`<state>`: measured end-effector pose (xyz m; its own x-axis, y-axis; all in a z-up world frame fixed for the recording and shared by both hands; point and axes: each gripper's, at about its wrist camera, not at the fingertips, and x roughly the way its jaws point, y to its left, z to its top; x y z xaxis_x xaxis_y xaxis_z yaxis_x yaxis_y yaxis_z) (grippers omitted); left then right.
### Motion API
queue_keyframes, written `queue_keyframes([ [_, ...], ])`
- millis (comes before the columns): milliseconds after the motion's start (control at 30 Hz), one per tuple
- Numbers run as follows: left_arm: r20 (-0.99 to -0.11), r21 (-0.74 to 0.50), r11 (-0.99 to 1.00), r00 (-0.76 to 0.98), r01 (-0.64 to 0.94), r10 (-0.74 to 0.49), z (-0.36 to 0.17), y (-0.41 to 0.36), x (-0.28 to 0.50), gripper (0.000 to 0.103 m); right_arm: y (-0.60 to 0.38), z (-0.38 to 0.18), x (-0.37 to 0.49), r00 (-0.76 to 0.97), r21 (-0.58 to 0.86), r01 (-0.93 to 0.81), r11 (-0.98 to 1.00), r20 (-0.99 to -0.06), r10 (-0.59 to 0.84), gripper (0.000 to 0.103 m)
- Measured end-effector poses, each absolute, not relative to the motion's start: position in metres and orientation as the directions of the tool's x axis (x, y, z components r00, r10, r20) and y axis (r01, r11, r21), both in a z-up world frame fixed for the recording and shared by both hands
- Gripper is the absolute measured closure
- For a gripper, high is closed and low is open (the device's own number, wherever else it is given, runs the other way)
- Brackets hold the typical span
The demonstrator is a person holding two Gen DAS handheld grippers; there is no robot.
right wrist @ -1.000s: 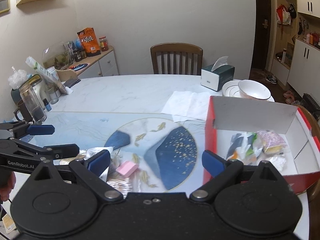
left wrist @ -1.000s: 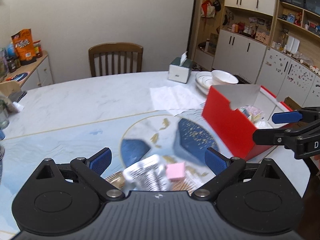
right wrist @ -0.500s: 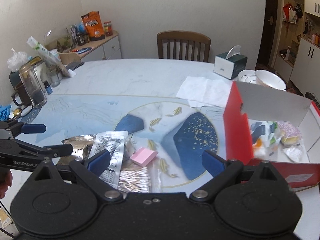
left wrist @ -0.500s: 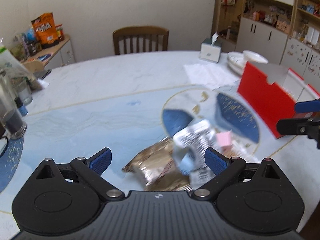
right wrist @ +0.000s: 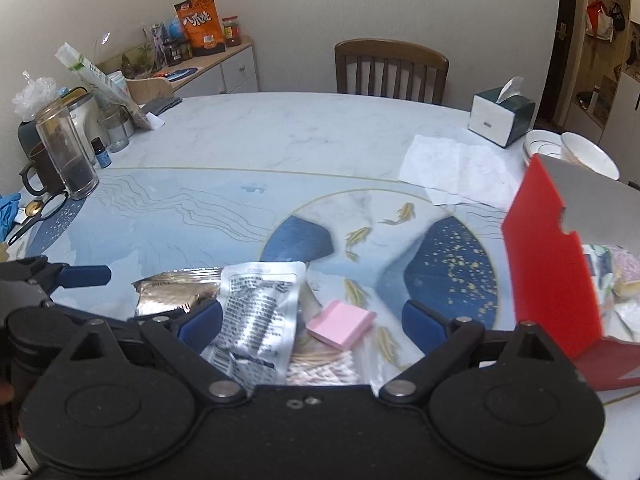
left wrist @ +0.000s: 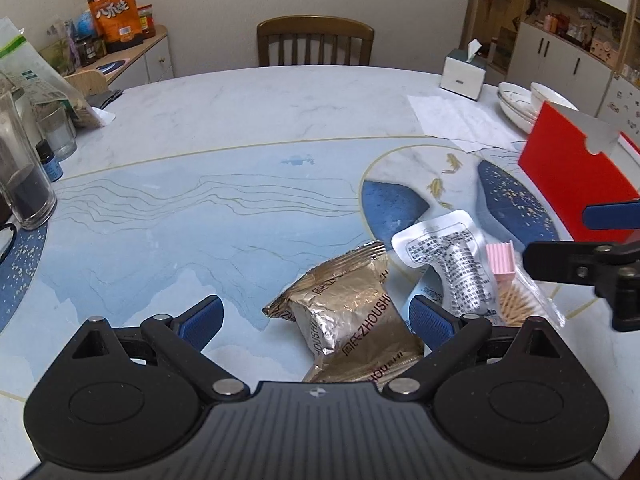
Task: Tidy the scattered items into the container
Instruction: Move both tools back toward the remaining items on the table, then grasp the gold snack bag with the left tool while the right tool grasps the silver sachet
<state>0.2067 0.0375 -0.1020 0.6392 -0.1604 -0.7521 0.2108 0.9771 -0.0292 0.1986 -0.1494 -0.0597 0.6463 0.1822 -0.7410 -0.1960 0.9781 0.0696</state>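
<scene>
A gold foil snack packet [left wrist: 352,312] lies on the table between the open fingers of my left gripper [left wrist: 316,316]. To its right lie a silver pouch [left wrist: 452,256], a pink block [left wrist: 500,260] and a bag of cotton swabs [left wrist: 528,304]. In the right wrist view my right gripper [right wrist: 312,320] is open above the silver pouch [right wrist: 260,312], the pink block [right wrist: 342,322] and the swabs [right wrist: 324,364]; the gold packet [right wrist: 176,292] is at its left. The red box [right wrist: 552,264] stands at the right with several items inside.
A tissue box [right wrist: 502,114], stacked bowls [right wrist: 568,152] and a paper sheet [right wrist: 452,168] sit beyond the box. Jars, a mug and a small bottle [right wrist: 100,154] crowd the table's left edge. A wooden chair [left wrist: 316,42] stands at the far side.
Both grippers have swung left and pulled back from the red box toward the pile. The gold packet now lies between my left fingers; the pouch and pink block lie under my right.
</scene>
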Motion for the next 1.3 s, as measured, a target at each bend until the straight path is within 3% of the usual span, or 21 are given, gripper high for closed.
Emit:
queue_keyframes([
  [533, -0.764, -0.054, 0.974, 0.619, 0.218, -0.181, -0.115, 0.036, 0.215, 0.004, -0.112, -0.086, 0.225, 0.583, 0.075, -0.169, 0.983, -0.797, 0.161, 0.011],
  [633, -0.771, -0.078, 0.973, 0.606, 0.216, -0.196, -0.118, 0.039, 0.216, 0.004, -0.111, -0.09, 0.229, 0.565, 0.077, -0.153, 0.985, -0.811, 0.151, 0.019],
  [900, -0.777, -0.14, 0.962, 0.577, 0.235, -0.254, -0.119, 0.041, 0.22, 0.019, -0.115, -0.097, 0.236, 0.527, 0.121, -0.134, 0.984, -0.832, 0.174, 0.026],
  [1100, -0.768, -0.186, 0.953, 0.569, 0.241, -0.294, -0.118, 0.046, 0.22, 0.029, -0.112, -0.095, 0.237, 0.515, 0.143, -0.151, 0.978, -0.833, 0.201, 0.044],
  [1300, -0.756, -0.223, 0.943, 0.567, 0.248, -0.327, -0.116, 0.05, 0.219, 0.041, -0.114, -0.091, 0.237, 0.518, 0.146, -0.155, 0.977, -0.83, 0.206, 0.045],
])
